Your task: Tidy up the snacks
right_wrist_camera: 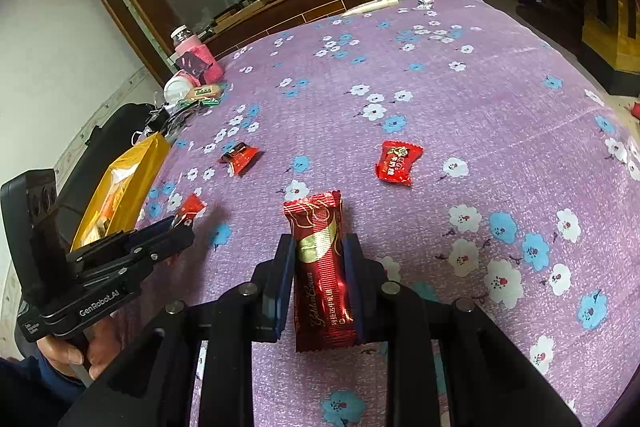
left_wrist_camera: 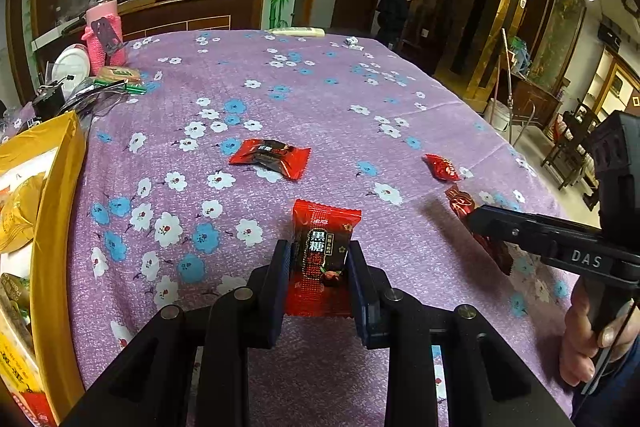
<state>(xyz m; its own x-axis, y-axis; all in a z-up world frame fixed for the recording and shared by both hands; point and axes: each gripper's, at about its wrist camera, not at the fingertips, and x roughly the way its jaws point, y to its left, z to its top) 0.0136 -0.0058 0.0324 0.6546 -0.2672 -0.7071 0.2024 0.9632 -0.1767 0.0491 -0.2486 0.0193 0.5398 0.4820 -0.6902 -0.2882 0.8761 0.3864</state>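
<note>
My left gripper point(left_wrist_camera: 319, 251) is shut on a red-and-black candy packet point(left_wrist_camera: 322, 227), held a little above the purple flowered tablecloth point(left_wrist_camera: 320, 99). My right gripper point(right_wrist_camera: 319, 245) is shut on a dark red chocolate bar point(right_wrist_camera: 322, 279) that stands lengthwise between its pads. Each gripper also shows in the other's view: the right gripper point(left_wrist_camera: 480, 219) with its bar at the right, the left gripper point(right_wrist_camera: 176, 227) with its packet at the left. Loose on the cloth lie a red-and-black packet point(left_wrist_camera: 270, 157) point(right_wrist_camera: 240, 157) and a red candy point(left_wrist_camera: 442, 167) point(right_wrist_camera: 398, 163).
An open golden box point(left_wrist_camera: 56, 187) point(right_wrist_camera: 120, 183) with snacks inside stands at the table's left edge. Behind it are a pink-sleeved bottle point(left_wrist_camera: 104, 27), a white round object point(left_wrist_camera: 72, 67) and green packets point(left_wrist_camera: 120, 79). A white flat object point(left_wrist_camera: 296, 31) lies at the far edge.
</note>
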